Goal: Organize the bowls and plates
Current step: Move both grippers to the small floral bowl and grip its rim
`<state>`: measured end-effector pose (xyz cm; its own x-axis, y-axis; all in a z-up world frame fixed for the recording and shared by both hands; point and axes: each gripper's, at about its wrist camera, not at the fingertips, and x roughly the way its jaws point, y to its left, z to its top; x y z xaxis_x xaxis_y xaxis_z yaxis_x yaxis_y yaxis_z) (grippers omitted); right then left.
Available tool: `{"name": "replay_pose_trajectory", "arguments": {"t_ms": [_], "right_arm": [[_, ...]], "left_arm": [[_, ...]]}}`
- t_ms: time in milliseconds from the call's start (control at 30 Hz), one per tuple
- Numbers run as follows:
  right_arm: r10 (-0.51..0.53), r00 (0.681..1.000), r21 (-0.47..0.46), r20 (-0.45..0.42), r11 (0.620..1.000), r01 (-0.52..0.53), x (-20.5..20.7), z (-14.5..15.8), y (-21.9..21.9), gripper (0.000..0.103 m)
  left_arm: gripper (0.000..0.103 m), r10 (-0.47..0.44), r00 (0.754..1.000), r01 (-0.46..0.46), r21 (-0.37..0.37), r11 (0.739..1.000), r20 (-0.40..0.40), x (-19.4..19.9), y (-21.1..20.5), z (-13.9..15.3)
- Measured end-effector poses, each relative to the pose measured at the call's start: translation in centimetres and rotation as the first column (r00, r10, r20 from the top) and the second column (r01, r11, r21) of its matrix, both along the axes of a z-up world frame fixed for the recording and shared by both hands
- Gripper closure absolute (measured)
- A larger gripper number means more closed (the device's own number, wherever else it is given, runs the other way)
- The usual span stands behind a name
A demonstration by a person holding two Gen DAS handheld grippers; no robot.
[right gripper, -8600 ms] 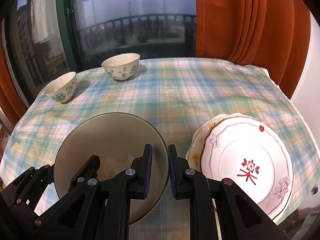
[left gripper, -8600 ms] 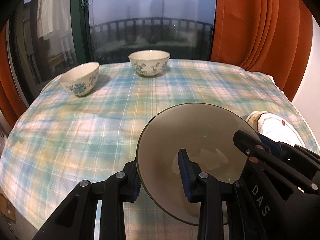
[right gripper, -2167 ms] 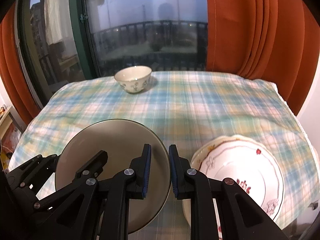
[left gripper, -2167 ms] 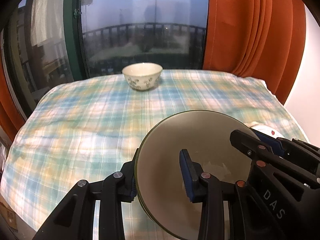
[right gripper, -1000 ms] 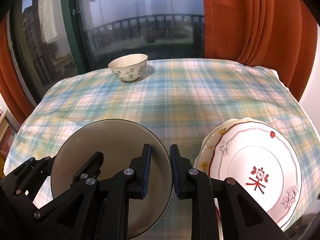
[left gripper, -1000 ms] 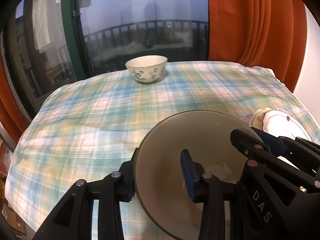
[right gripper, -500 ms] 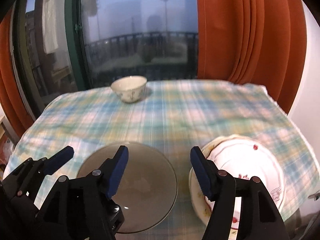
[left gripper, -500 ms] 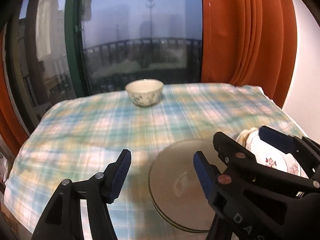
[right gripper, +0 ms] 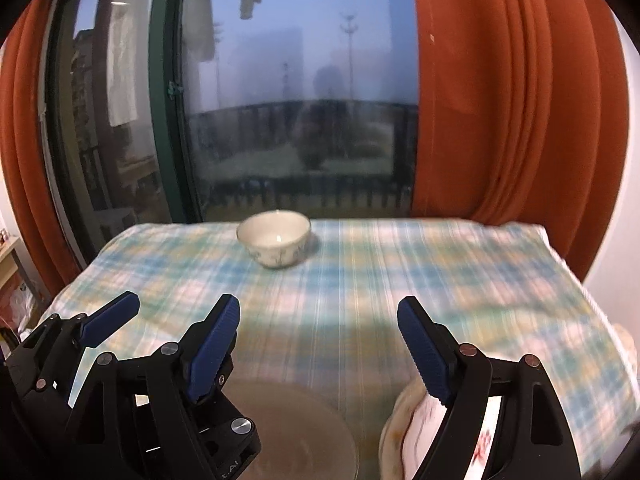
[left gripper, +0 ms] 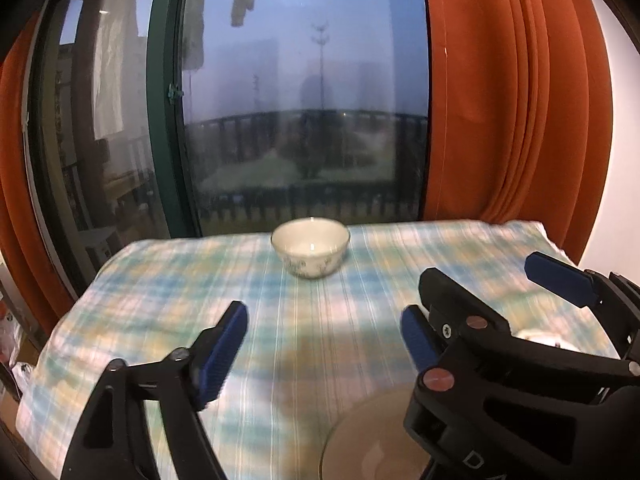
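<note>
A grey glass plate (left gripper: 368, 440) lies flat on the plaid tablecloth (left gripper: 320, 300) near the front edge, also low in the right wrist view as the grey plate (right gripper: 292, 428). My left gripper (left gripper: 320, 344) hangs above it, jaws opening, nothing between the pads. My right gripper (right gripper: 320, 346) is likewise opening and empty, raised over the gap between the grey plate and a stack of white patterned plates (right gripper: 400, 432). A cream floral bowl (left gripper: 310, 246) stands at the table's far side.
The right gripper (left gripper: 488, 276) sits close beside the left one, almost touching. Orange curtains (left gripper: 520, 120) and a dark window (left gripper: 300, 120) back the table. The cloth drops off at the table's left edge (left gripper: 60, 340) and right edge.
Both grippers have let go of the grey plate, opened wide and risen. The plate now lies on the cloth beside the white plates, lower in both views.
</note>
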<state>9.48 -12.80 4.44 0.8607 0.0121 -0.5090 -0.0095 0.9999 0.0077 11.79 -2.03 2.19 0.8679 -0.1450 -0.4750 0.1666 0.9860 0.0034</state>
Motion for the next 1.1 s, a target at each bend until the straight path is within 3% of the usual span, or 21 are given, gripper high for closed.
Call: {"name": "replay_pose_trajectory", "arguments": {"t_ms": [267,400,633,900,1100], "right_arm": [[0.009,1.000,0.050,0.025,0.999,-0.011,4.1,1.4,-1.1,0.016],[0.008,1.000,0.041,-0.016,0.999,-0.008,6.7,1.5,-1.1,0.016],[0.025,0.999,0.047,-0.031,0.999,-0.024,11.7,1.0,-0.6,0.013],[0.041,0.998,-0.011,-0.052,0.999,-0.042,16.6,-0.7,1.2,0.013],[0.035,0.994,-0.007,-0.104,0.999,-0.036,20.8,-2.2,1.7,0.013]], "left_arm": [[0.013,0.006,1.000,-0.007,0.047,0.999,0.005,4.2,-1.0,1.4],[0.013,0.022,0.999,-0.020,0.049,0.999,-0.040,6.9,-0.8,1.2],[0.012,0.074,0.997,-0.072,0.110,0.991,-0.012,10.8,-0.3,1.2],[0.012,0.130,0.987,-0.113,0.168,0.979,-0.091,16.3,0.8,-1.1],[0.012,0.167,0.979,-0.148,0.161,0.976,-0.117,19.7,1.4,-2.1]]}}
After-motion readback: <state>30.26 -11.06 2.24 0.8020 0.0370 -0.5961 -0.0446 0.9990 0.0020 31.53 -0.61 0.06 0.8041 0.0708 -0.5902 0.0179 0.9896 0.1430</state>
